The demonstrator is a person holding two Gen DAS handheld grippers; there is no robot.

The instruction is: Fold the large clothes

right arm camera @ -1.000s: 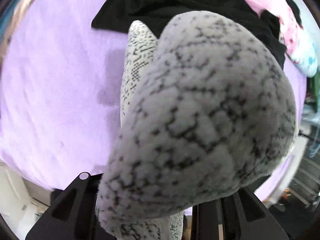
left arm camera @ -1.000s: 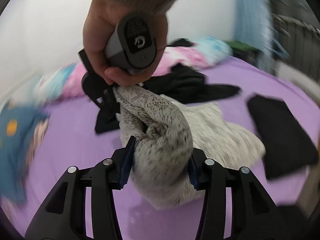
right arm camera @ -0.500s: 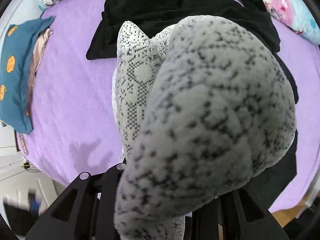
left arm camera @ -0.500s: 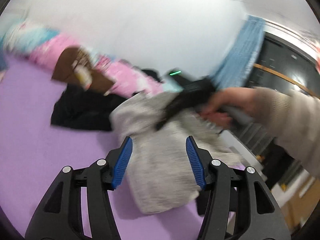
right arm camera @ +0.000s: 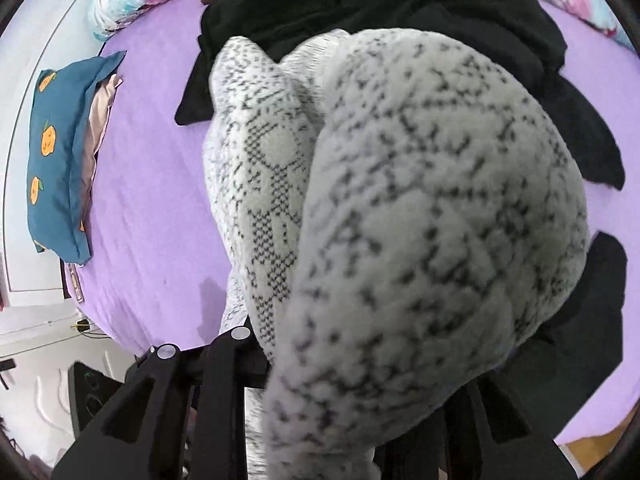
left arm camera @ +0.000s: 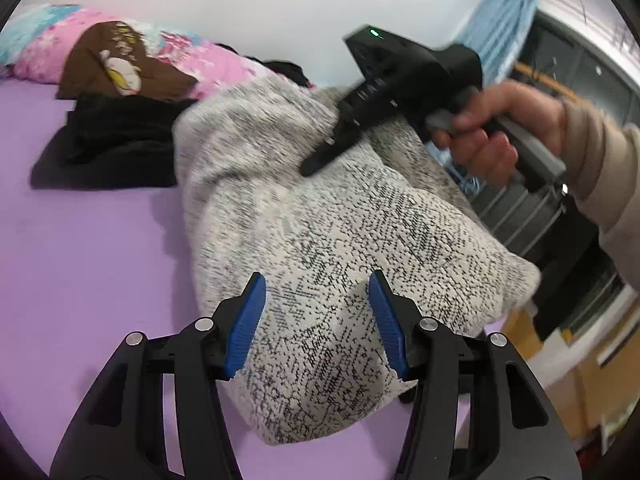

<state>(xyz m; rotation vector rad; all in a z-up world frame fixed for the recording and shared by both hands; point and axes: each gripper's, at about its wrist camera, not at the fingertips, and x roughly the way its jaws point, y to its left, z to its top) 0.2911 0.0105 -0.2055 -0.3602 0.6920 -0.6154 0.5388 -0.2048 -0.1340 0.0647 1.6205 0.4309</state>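
One fuzzy speckled grey-white knit sweater (left arm camera: 344,232), bunched, on purple sheet (left arm camera: 88,264).

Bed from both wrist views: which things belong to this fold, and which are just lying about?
In the job:
grey knit sweater
left gripper, jaws open
right gripper, bunching the sweater

Lying about:
black garments
brown printed garment
pink floral bedding
blue orange-print pillowcase

Left gripper (left arm camera: 316,320) gapes wide; right gripper (left arm camera: 320,160), hand-held, reaches downward.
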